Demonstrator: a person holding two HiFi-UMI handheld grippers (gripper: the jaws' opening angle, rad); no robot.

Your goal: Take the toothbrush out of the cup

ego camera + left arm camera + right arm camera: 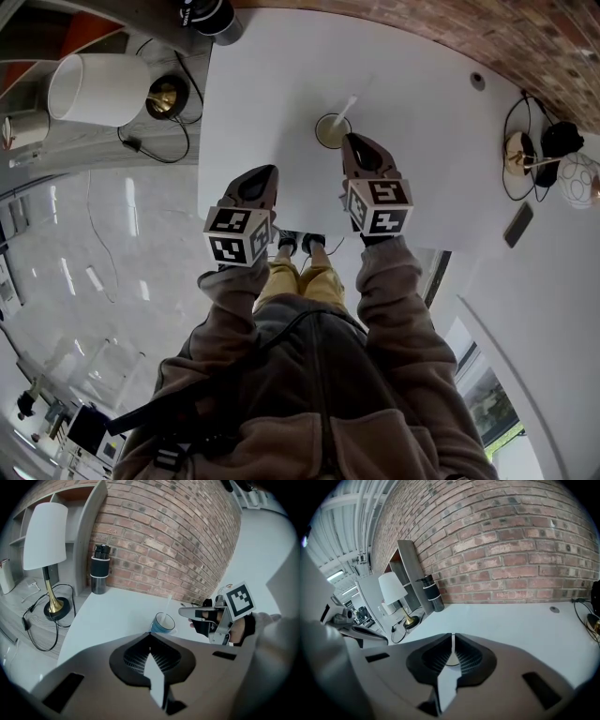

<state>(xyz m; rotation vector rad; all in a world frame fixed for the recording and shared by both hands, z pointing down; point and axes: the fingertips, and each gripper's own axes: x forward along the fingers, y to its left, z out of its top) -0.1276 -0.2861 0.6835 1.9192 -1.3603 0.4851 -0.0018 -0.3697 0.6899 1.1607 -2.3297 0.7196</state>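
- The cup point(330, 131) sits roughly mid-bench point(272, 84), and the toothbrush point(348, 107) is standing in it. It leans on the rim with its top end poking out toward the brick wall point(450, 28), so nothing's been lifted yet.
- The right tool point(350, 141) hovers just beside the cup on the near side. Its jaws are pressed together with nothing between them (its own view shows just a thin seam).
- The left tool point(269, 172) is also squeezed closed and empty, hanging back to the cup's left, nearer the bench's front edge.
- I'd call this the approach. The right tool needs to spread its jaws before going in, then come down from above and pinch the bit of handle above the rim.
- Pull along the handle's lean, not sideways, or the cup may tip or skid.
- The left tool could steady the cup wall if it wants to slide.
- The right gripper view has a curved line under the jaws that might be the cup's rim, but it's too squashed to say for sure.
- There's plenty of bare bench all round the cup. The flask point(214, 16) is at the far corner and the lamp point(94, 89) is off the bench to the left, both well apart from it. Going straight up looks unobstructed.
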